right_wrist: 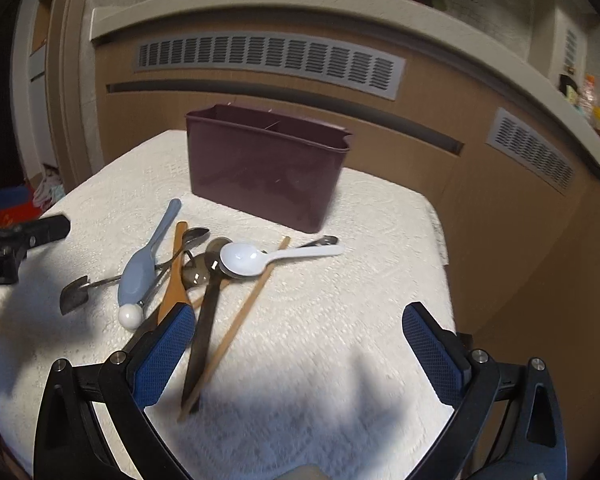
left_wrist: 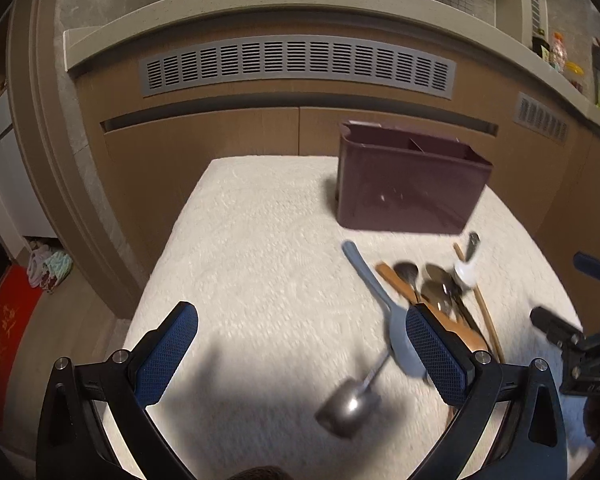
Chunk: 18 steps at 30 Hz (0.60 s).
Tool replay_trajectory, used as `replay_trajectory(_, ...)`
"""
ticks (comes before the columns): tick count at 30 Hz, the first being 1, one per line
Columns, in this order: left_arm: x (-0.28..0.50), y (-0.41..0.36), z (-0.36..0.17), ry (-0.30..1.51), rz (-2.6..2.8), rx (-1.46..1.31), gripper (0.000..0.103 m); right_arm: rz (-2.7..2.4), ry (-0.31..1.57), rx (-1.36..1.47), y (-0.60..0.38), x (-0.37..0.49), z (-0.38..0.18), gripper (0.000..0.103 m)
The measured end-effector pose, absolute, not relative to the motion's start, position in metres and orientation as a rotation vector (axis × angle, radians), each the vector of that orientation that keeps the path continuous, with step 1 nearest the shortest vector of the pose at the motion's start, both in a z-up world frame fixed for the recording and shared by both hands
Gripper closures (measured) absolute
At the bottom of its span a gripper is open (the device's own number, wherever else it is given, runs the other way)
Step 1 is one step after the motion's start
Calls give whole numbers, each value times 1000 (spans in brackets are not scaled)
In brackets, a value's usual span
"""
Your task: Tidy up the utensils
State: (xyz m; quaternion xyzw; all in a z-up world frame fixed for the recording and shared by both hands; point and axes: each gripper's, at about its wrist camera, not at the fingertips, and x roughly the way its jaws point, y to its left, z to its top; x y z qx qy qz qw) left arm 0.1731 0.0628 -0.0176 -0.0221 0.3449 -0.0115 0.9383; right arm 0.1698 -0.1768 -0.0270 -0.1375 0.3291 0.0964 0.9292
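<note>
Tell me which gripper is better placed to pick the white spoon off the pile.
Right, probably. The white spoon lies atop the pile, just ahead of the open right gripper; the left gripper, also open, faces mostly bare cloth.

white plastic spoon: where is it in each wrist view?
Left wrist: white plastic spoon right of centre, at the pile's far right edge, bowl towards the camera, blurred.
Right wrist: same spoon centre, atop the pile, handle pointing right.
Shared landmark: dark maroon plastic utensil caddy behind the pile.

Small table (right_wrist: 340, 340) w/ white textured cloth. On it: maroon divided caddy (right_wrist: 266, 168) at the back, upright, and just in front a heap of utensils (right_wrist: 204, 268) (spoons, chopsticks, scoop, overlapping).
</note>
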Motion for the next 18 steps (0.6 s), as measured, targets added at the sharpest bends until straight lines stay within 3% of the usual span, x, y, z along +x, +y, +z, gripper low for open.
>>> replay_trajectory(5,200,87,-16,713,-36,-123,0,337,658,-354,-164,201,-25,2)
replay_trajectory(6,203,89,-17,717,-32,-123,0,351,648,-388,-162,207,-25,8)
replay_trajectory(7,205,91,-19,726,-32,-125,0,350,645,-423,-160,212,-26,26)
replay_trajectory(9,209,92,-25,754,-51,-137,0,365,668,-492,-157,223,-31,47)
replay_trajectory(18,210,74,-51,847,-110,-69,0,485,792,-573,-156,241,-57,32)
